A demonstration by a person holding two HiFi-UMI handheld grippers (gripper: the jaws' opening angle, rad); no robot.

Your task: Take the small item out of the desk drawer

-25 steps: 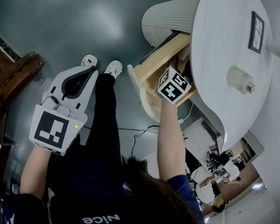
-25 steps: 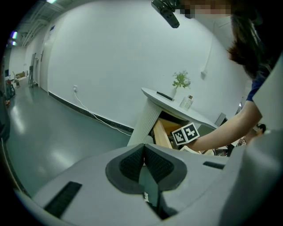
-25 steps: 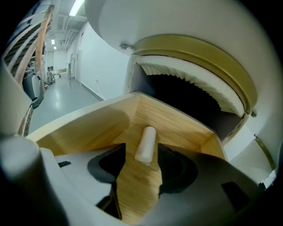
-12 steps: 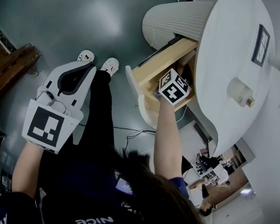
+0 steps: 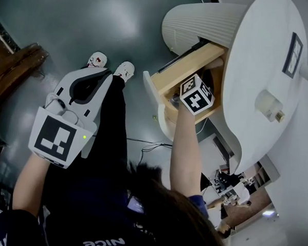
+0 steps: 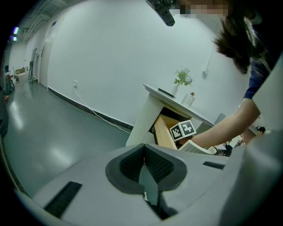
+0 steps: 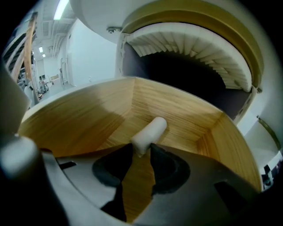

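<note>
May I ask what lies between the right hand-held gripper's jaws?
An end of the white cylinder; the jaws have just closed on it (right gripper view).

Left gripper (image 5: 97,77): light-grey plastic shell, dk-grey ribbed pads (image 6: 131,164). Its flat back carries one blk/wht square marker (image 5: 53,140), w/ a tiny green LED (image 5: 84,138) beside it. Right gripper (image 7: 141,152): same grey shell & dk pads, topped by a cube (image 5: 196,94) w/ blk/wht square markers on every visible face. The person wears a dk navy tee (image 5: 87,211) w/ short blue sleeves (image 5: 200,201) & white "Nice" print. Blk trousers (image 5: 113,118), white sneakers (image 5: 98,59) w/ small red marks.
</note>
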